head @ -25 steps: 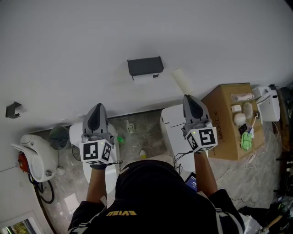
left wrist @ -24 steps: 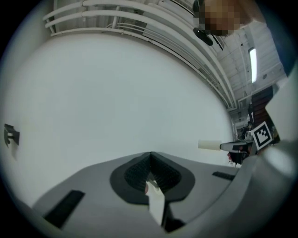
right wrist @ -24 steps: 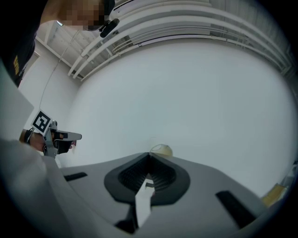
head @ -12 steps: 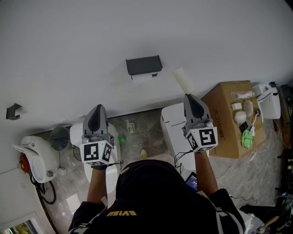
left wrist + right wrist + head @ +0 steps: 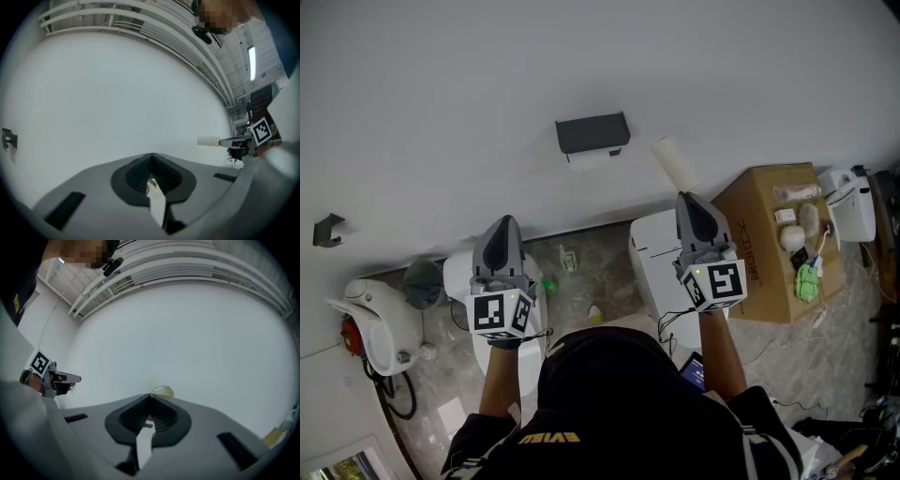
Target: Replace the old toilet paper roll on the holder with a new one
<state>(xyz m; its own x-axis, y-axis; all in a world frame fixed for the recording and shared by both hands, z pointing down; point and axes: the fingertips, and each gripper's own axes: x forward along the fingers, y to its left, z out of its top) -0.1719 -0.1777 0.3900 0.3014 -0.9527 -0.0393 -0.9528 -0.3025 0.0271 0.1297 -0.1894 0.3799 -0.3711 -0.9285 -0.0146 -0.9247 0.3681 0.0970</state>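
White wall (image 5: 441,112) ahead. Over on the left, the left claw (image 5: 504,223) is shut tight, holding nothing. Next comes the dark holder (image 5: 593,134) on the wall. Just right of it, the right claw (image 5: 686,200) is pinched shut on the empty paper tube (image 5: 673,166)

blank wall (image 5: 441,112) ahead, dark holder (image 5: 593,134) protruding

Location: bathroom / toilet room. Evidence: white toilet (image 5: 457,274) on a mottled stone-tile floor (image 5: 581,281); dark paper holder (image 5: 593,134) fixed to the plain white wall (image 5: 441,112); cardboard box (image 5: 759,234) of small items alongside.
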